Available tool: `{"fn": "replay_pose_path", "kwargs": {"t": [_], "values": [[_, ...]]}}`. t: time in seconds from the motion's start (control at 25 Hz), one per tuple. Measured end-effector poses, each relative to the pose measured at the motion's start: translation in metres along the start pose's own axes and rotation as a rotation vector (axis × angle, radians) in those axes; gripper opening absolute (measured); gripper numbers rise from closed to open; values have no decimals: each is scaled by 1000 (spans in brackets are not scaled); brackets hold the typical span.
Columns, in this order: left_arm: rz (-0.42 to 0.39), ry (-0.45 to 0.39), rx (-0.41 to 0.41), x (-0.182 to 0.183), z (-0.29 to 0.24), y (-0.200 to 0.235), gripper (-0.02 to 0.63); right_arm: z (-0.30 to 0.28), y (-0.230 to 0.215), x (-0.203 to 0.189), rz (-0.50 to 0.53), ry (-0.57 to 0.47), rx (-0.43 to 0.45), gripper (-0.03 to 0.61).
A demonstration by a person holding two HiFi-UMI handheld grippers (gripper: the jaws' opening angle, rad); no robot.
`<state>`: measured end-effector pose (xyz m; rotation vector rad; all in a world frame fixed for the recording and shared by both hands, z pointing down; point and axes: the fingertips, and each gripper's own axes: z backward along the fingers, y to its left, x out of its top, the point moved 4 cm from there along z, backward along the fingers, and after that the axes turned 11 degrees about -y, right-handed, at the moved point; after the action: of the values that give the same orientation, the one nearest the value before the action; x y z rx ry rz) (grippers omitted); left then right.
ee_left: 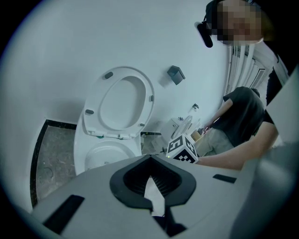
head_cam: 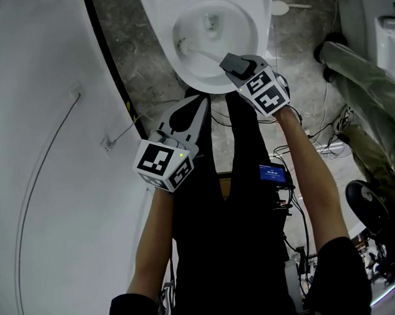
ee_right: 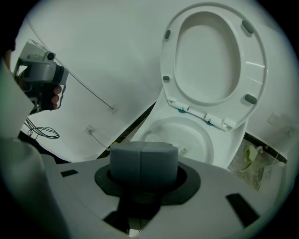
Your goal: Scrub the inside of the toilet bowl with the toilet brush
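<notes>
Your right claw (head_cam: pixel 236 64) is parked over the front rim of the toilet bowl (head_cam: pixel 180 68). Its pads are pressed together on the thin handle of the toilet brush (head_cam: pixel 205 53), and the brush head is down inside the bowl, toward its left side. The seat (ee_right: pixel 210 60) is flipped up. Your left claw (head_cam: pixel 197 109) hangs short of the bowl, closer to you. Its jaws are a bit apart, with nothing between them.

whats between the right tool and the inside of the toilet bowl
The toilet brush: its white handle runs from the right tool down into the toilet bowl. The head view shows it.
</notes>
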<state>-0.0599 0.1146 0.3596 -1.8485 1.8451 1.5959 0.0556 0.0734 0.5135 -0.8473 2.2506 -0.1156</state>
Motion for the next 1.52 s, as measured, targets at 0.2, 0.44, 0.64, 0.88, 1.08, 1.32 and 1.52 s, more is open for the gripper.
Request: {"fn": "replay_pose_path", "kwargs": {"t": [0.2, 0.44, 0.64, 0.88, 1.08, 1.32, 1.52], "values": [[1, 0, -1, 0, -3, -2, 11, 8, 5, -10, -3, 22, 28, 158], [5, -6, -5, 1, -7, -5, 11, 21, 12, -25, 10, 62, 65, 158], [9, -4, -5, -1, -7, -4, 11, 31, 15, -35, 8, 98, 92, 158], [9, -5, -9, -2, -8, -6, 11, 46, 15, -44, 19, 142, 128, 158], [6, -9, -6, -1, -6, -3, 11, 55, 16, -49, 33, 179, 147, 158], [5, -6, -4, -2, -5, -2, 11, 62, 9, -59, 4, 224, 152, 158], [6, -4, -8, -2, -7, -5, 11, 72, -1, -67, 11, 256, 135, 158]]}}
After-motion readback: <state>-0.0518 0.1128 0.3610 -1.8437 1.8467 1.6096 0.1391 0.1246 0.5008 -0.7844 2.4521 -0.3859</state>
